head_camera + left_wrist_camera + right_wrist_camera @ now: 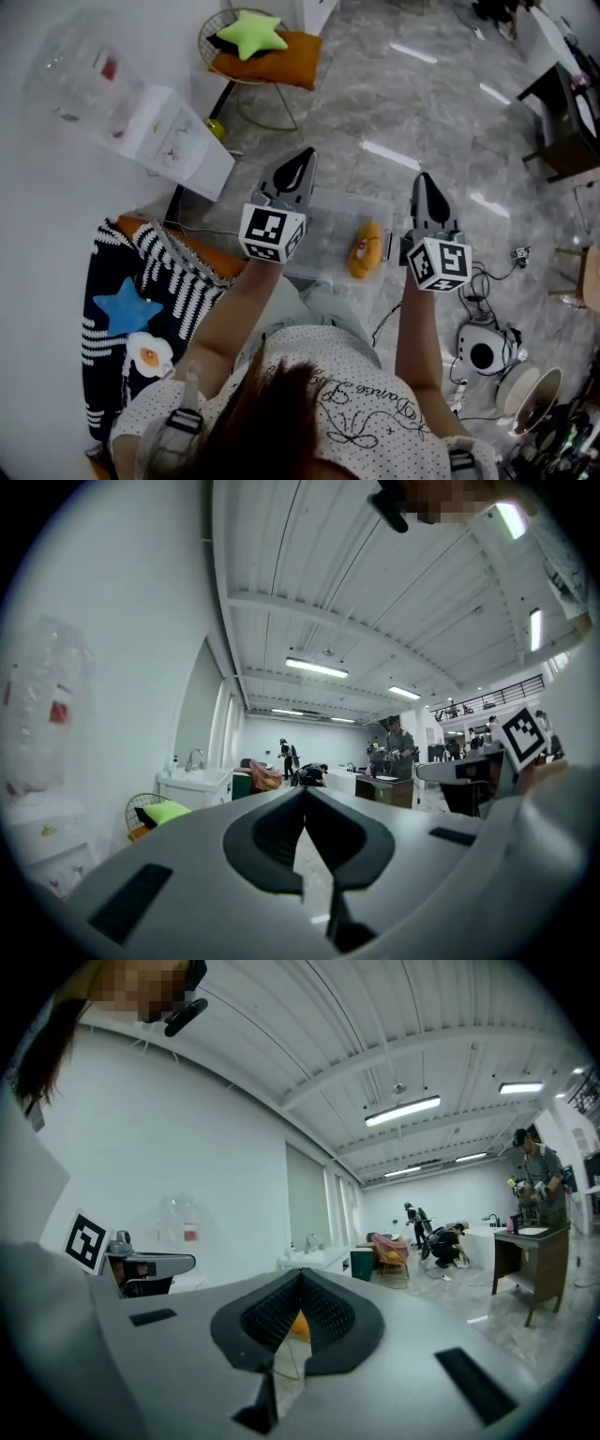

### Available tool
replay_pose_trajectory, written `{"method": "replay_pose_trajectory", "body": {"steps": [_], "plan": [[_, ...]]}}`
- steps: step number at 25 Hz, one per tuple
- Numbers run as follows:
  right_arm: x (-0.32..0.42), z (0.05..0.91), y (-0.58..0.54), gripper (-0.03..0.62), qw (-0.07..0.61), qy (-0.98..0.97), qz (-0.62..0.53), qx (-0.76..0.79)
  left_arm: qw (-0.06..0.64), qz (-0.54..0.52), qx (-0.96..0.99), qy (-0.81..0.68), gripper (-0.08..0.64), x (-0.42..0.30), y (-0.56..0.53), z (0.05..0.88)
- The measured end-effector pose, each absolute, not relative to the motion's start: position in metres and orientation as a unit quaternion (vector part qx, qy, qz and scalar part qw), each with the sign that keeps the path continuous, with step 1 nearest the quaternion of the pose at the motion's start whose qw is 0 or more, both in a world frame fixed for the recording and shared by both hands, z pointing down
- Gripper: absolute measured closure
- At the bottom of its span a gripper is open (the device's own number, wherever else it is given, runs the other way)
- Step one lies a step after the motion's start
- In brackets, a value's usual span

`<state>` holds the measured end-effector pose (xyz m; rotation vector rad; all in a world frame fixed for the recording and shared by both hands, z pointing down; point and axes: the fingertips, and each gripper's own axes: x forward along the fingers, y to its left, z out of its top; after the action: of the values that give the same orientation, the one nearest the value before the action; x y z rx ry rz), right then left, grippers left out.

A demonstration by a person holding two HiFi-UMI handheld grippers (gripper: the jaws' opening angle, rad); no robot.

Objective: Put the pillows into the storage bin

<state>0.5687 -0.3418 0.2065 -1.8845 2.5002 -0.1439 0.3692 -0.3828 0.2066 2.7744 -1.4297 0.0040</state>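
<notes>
The clear storage bin [380, 208] stands on the floor with an orange pillow [364, 250] lying inside it, towards its right end. The left gripper [302, 161] and right gripper [424, 180] are held up over the bin's two ends, each with its jaws pressed together on nothing. Left of the bin, a blue star pillow [124, 307] and a fried-egg pillow [150, 354] lie on a striped blanket [183, 281]

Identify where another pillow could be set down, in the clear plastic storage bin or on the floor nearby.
Free: the left part of the clear plastic storage bin, beside the orange pillow, and the grey marble floor beyond it. Crowded: black cables and a round white device at right; a black-and-white striped cloth at left.
</notes>
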Motion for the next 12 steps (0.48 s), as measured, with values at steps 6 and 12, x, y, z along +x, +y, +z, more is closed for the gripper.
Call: {"method": "replay_pose_trajectory", "body": {"steps": [6, 12], "plan": [[0.52, 0.182, -0.356, 0.581, 0.02, 0.84, -0.033, -0.541, -0.007, -0.006, 0.852, -0.523, 0.555, 0.31, -0.365, 0.189], [0.411, 0.166, -0.36, 0.581, 0.031, 0.9, -0.025, -0.434, -0.016, -0.019, 0.787, -0.617, 0.555, 0.215, -0.328, 0.176]]}}
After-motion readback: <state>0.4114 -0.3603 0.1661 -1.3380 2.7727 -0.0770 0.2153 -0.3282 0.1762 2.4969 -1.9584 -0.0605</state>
